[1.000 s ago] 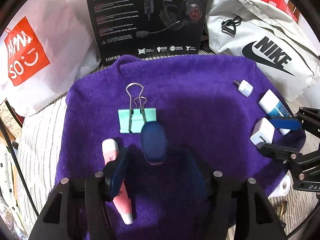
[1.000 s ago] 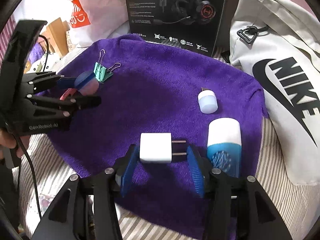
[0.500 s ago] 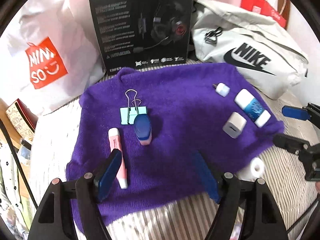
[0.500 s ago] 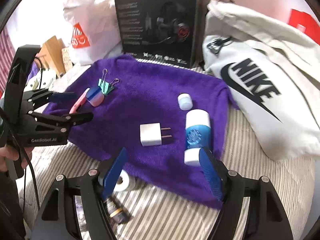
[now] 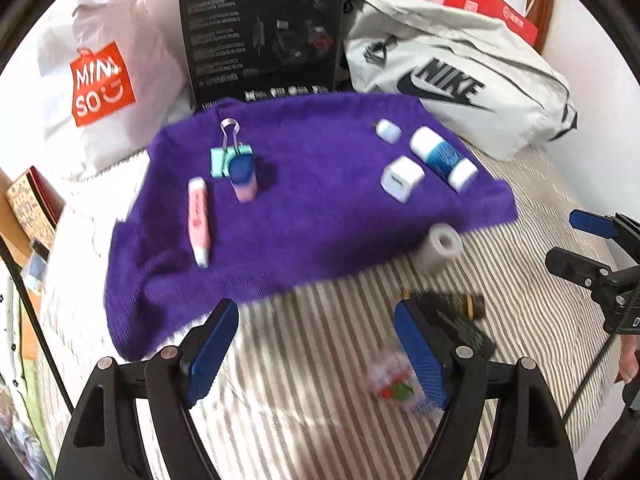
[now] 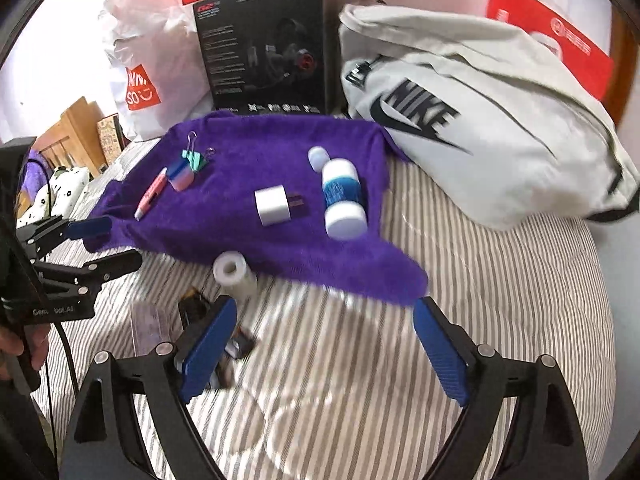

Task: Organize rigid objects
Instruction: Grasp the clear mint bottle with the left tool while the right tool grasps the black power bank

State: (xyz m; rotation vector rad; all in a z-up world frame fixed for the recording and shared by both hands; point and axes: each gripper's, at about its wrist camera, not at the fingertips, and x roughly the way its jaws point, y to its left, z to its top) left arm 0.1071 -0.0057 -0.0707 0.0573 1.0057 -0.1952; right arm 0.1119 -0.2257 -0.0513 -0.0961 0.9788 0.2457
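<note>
A purple towel (image 5: 304, 216) (image 6: 248, 168) lies on the striped bed. On it are a pink pen (image 5: 198, 220) (image 6: 151, 193), a teal binder clip (image 5: 225, 156) (image 6: 196, 159), a blue-and-pink eraser (image 5: 243, 178) (image 6: 181, 174), a white charger plug (image 5: 402, 178) (image 6: 273, 205), a blue-and-white tube (image 5: 442, 159) (image 6: 342, 198) and a small white cap (image 5: 388, 131) (image 6: 318, 157). My left gripper (image 5: 316, 352) (image 6: 108, 242) is open and empty, held back over the bed. My right gripper (image 6: 324, 352) (image 5: 576, 244) is open and empty too.
A white roll (image 5: 438, 249) (image 6: 234, 274), a dark object (image 5: 456, 312) and a small clear packet (image 5: 394, 378) lie on the striped sheet (image 6: 360, 380) below the towel. A black headset box (image 5: 262, 32), a Miniso bag (image 5: 100, 84) and a Nike bag (image 6: 472, 120) stand behind.
Both grippers have pulled back and up from the towel. The left let go of the eraser by the clip; the right let go of the charger plug. Both jaws are now wide.
</note>
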